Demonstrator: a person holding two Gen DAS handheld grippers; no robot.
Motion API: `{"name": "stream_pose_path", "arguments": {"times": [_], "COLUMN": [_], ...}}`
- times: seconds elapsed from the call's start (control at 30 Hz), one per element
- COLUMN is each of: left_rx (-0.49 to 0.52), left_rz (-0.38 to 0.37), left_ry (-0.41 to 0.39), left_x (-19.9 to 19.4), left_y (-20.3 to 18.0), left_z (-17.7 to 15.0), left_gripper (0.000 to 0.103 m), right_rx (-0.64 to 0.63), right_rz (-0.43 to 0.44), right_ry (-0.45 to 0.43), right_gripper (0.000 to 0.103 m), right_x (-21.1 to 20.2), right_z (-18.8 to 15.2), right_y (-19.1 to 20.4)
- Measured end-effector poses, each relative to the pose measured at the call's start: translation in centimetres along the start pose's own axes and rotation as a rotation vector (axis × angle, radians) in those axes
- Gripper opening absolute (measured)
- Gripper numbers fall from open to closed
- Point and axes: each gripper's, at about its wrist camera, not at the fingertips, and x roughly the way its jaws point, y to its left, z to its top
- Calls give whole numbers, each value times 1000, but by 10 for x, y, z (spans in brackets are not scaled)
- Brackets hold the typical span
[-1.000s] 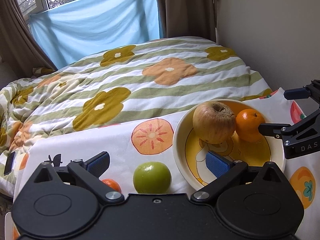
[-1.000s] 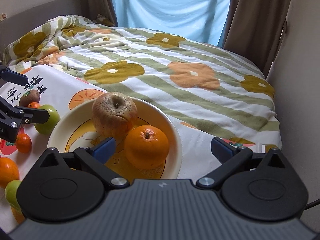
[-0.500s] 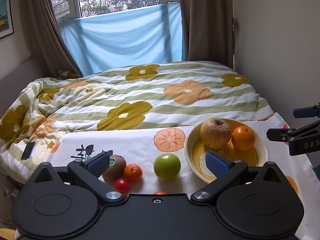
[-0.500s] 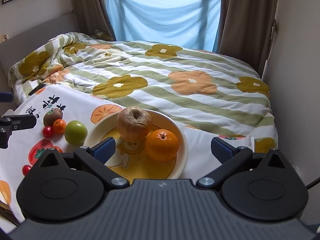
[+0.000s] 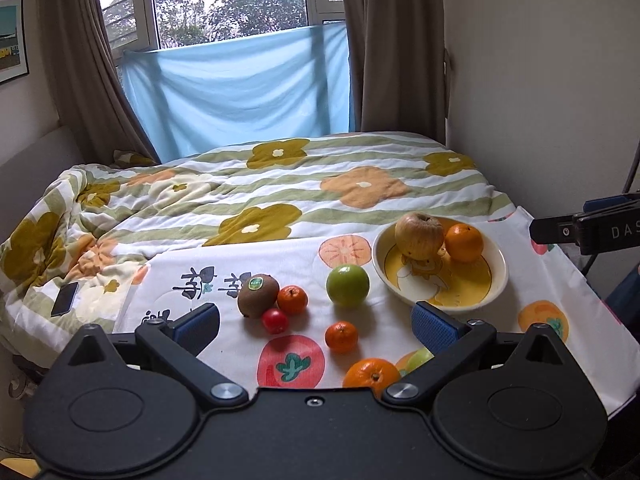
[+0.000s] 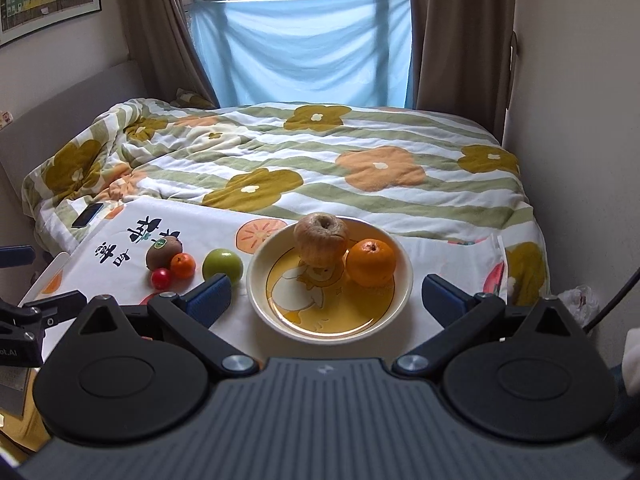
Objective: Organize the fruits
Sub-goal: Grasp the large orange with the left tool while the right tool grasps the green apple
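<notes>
Judging by the cloth (image 5: 560, 280), you're early on: the bowl (image 6: 402, 276) holds only the wrinkled apple (image 6: 320, 240) and a large orange (image 6: 370, 262). Outside it lie the green apple (image 5: 347, 284), kiwi (image 5: 257, 294), three smaller oranges (image 5: 371, 372), a cherry tomato (image 5: 275, 321) and a half-hidden green fruit (image 5: 420, 357). Your left gripper (image 5: 316, 322) and right gripper (image 6: 326, 292) both hover with jaws spread, holding nothing.

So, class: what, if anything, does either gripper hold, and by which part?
Nothing is held: the left gripper and right gripper are both open and empty.
</notes>
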Motion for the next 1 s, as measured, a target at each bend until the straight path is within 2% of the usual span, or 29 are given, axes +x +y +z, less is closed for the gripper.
{"name": "stream_pose_path", "arguments": {"times": [0.23,0.5,0.7,1.0], "left_rx": [136,332,388,478], "left_rz": [-89,-215,-284,-375], "left_ry": [24,38,68,94], "left_x": [6,38,70,105], "left_y": [6,5,7,-3], "left_z": [-33,-59,-68,-78], "left_gripper": [103,103,101,90], "right_rx": [63,107,135,153], "right_rz": [-23,-37,-43,-70], "right_ry": [45,102,126,154], "right_gripper": [103,103,103,103], "right_x": [-3,17,36,53], "right_z": [-34,-73,-95,-111], "right_y": [26,45,52,55]}}
